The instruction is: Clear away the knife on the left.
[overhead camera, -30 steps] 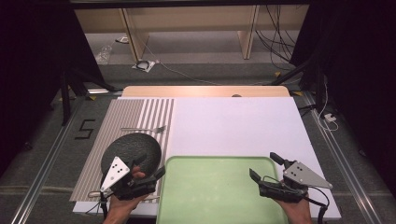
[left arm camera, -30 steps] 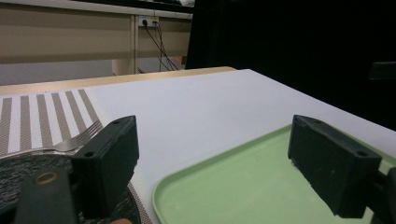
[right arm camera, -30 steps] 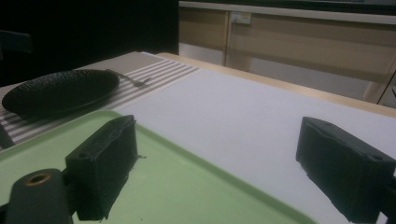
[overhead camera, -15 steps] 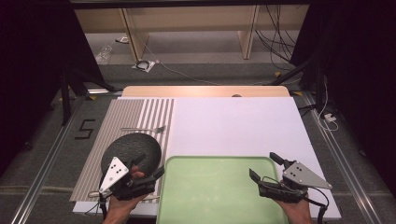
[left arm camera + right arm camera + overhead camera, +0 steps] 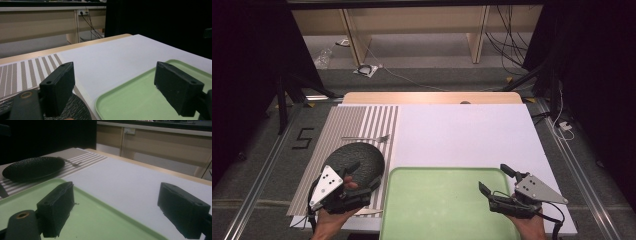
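Green tray (image 5: 447, 200) empty, front-centre on desk (image 5: 462, 130). Black plate (image 5: 357, 159) just left of it, beside left gripper (image 5: 364, 180); right gripper (image 5: 497, 182) over the tray's right end; both fingers apart. Risk: plate's low rim slipping from a shallow pinch.

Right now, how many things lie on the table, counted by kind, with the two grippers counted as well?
Black plate: 1
Fork: 1
Green tray: 1
Striped mat: 1
Grippers: 2, the left gripper and the right gripper, both with jaws apart and holding nothing
Total: 6
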Demonstrator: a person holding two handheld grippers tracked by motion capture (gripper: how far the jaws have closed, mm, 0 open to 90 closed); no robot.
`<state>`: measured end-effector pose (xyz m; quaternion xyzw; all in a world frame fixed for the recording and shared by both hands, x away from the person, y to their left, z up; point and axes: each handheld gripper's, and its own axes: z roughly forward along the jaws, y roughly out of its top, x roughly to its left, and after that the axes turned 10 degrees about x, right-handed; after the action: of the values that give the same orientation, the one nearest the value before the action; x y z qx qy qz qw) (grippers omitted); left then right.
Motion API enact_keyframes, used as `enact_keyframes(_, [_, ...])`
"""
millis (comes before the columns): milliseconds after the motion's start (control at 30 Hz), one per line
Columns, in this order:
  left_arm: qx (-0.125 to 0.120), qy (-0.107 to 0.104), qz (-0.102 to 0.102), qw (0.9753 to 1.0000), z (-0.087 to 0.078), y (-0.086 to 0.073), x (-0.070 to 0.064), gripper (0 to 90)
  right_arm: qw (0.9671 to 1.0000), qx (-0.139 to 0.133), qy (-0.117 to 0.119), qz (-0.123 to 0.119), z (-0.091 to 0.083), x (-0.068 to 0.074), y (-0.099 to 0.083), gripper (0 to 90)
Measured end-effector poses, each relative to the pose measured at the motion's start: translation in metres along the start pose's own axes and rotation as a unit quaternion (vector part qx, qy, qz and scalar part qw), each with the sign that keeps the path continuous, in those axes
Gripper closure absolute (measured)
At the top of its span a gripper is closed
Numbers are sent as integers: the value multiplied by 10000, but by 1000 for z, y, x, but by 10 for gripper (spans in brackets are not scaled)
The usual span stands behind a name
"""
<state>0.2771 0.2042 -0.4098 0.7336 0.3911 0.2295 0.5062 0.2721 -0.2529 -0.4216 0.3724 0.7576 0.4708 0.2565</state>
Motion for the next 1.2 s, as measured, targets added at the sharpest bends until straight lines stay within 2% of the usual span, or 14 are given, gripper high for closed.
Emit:
enact_keyframes(167, [195,-17,153,9997,-1,2,3,171,10000,3,9,12,1,0,0,146])
enact_keyframes(200, [361,-64,212,9991,-1,3,4,171,10000,-7,3,11,0,0,0,146])
enact_keyframes(333, [537,-69,226,9983,-1,5,7,171,10000,-18,14,7,0,-1,0,146])
enact_keyframes(433, [844,-83,361,9957,-4,10,11,171,10000,-26,21,8,1,-1,0,146])
enact_keyframes(700, [1335,-4,438,9901,-9,14,24,175,10000,-18,41,-7,2,0,0,146])
enact_keyframes(733, [1493,60,534,9873,-10,14,26,175,10000,-8,46,-9,1,-1,0,147])
enact_keyframes(900, [1752,117,542,9830,-11,12,32,175,10000,-4,54,-5,1,-1,0,147])
enact_keyframes(933, [1920,151,568,9796,-12,11,36,175,10000,-5,64,0,1,0,0,147])
enact_keyframes(1000, [2111,141,584,9756,-12,11,39,174,10000,-4,71,4,1,0,0,148])
enact_keyframes(1033, [2111,141,584,9756,-12,11,39,174,10000,-4,71,4,1,0,0,148])
enact_keyframes(1067, [2316,144,575,9710,-13,11,42,174,10000,-3,80,-4,2,0,0,148])
enact_keyframes(1100, [2316,144,575,9710,-13,11,42,174,10000,-11,81,-4,2,0,0,148])
enact_keyframes(1133, [2467,191,591,9671,-14,9,45,174,10000,-14,79,-12,2,0,0,148])
enact_keyframes(1200, [2613,238,626,9629,-15,8,48,175,10000,-4,82,-15,2,0,0,148])
